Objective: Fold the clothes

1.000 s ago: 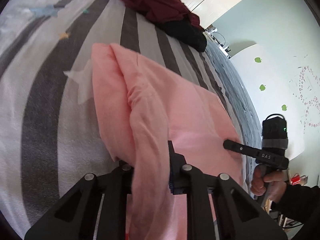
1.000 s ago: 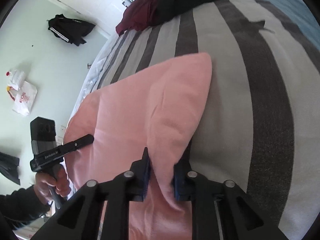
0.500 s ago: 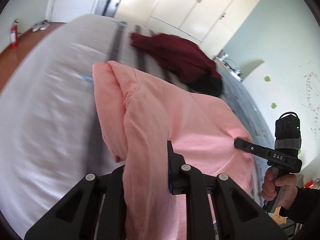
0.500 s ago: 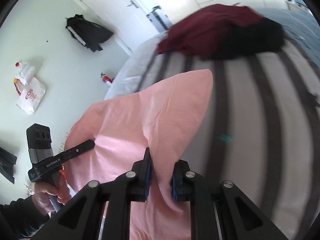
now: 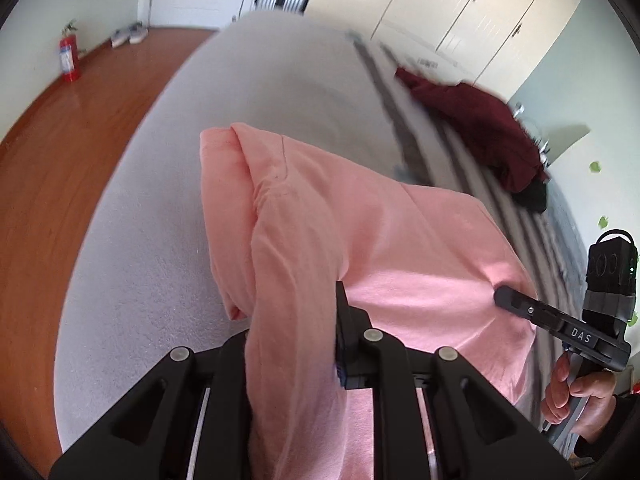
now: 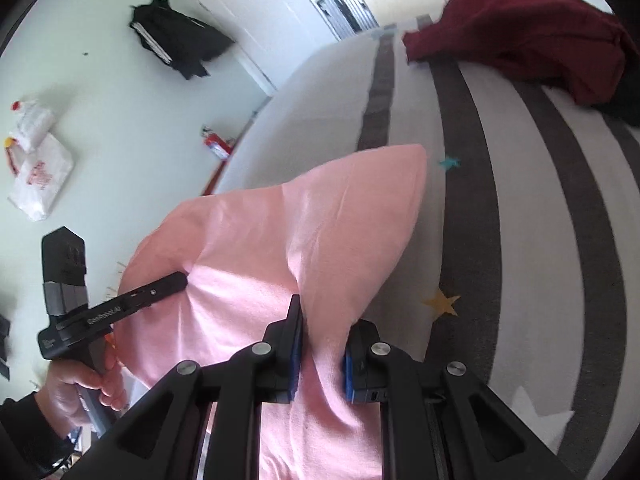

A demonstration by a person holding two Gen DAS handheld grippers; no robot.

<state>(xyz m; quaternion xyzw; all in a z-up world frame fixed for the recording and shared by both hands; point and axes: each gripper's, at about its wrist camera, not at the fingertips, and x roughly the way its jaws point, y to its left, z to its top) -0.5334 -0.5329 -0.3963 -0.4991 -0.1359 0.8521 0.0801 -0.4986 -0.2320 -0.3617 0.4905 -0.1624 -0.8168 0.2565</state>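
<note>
The grey bed with dark stripes point(image 6: 532, 216) carries everything; its far stripes blur in the left wrist view. Above it hangs the folded pink cotton garment point(image 5: 360, 232), whose lower edge runs out of frame. It hides one finger of the left gripper point(image 5: 296, 320), whose jaws have just been opening with cloth between them. The right gripper point(image 6: 320, 340) pinches the garment's other fold, jaws narrow. A dark red heap of clothing point(image 6: 532, 36) lies beyond the garment.
</note>
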